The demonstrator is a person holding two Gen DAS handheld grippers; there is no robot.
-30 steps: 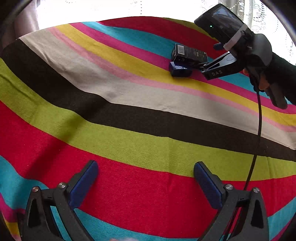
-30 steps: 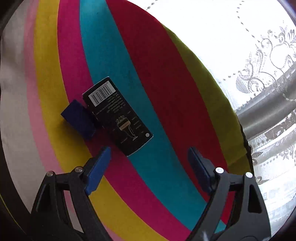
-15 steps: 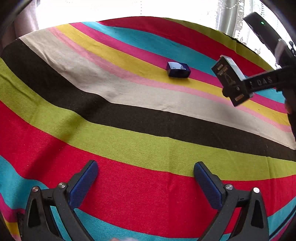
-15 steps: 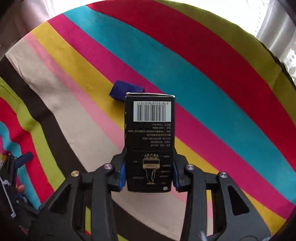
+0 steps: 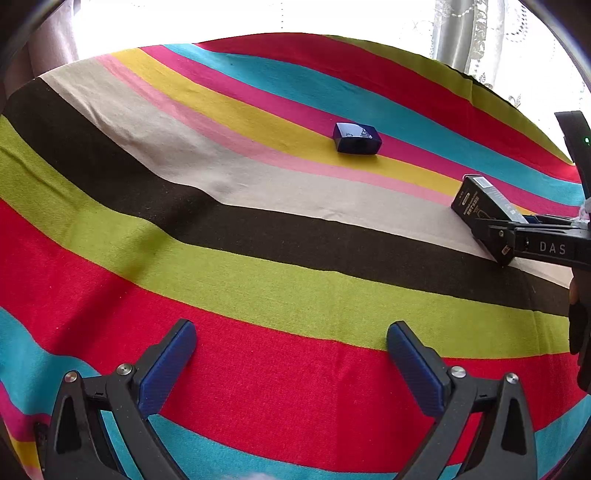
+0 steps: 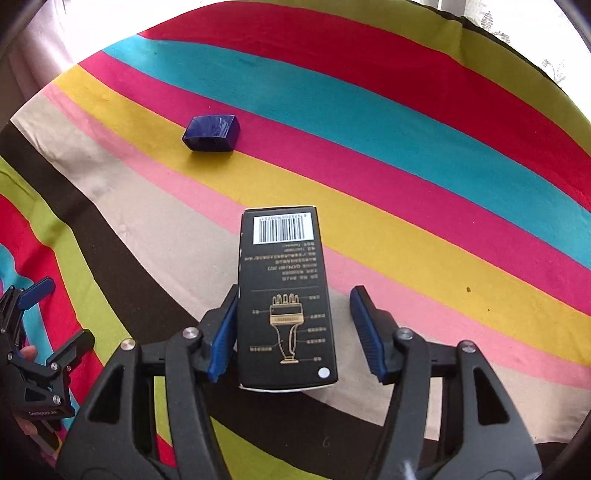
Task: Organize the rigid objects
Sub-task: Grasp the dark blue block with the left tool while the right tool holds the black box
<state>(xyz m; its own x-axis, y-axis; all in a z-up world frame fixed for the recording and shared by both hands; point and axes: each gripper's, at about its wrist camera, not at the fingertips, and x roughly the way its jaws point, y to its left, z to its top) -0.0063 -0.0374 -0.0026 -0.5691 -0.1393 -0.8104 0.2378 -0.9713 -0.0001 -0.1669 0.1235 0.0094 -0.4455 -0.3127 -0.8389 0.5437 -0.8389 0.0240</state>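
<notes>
A tall black box with a barcode [image 6: 286,299] lies flat on the beige stripe of the striped cloth [image 6: 406,155]. It sits between the jaws of my right gripper [image 6: 295,321], which are opening. The left pad still lies against the box's side and the right pad stands clear of it. The left wrist view shows the same black box [image 5: 480,206] at the right edge under the right gripper [image 5: 517,236]. A small dark blue box [image 5: 356,138] rests alone farther back on the yellow and pink stripes. My left gripper [image 5: 291,332] hangs open over the red stripe, with nothing between its fingers.
The striped cloth covers the whole surface and drops off at its far edge toward a bright window with lace curtains [image 5: 480,33]. The left gripper [image 6: 37,321] and a fingertip of the hand holding it show at the left edge of the right wrist view.
My right gripper took the black box from beside the blue box, carried it nearer and to the right, laid it on the beige stripe and parted its jaws. The left gripper stayed put.
</notes>
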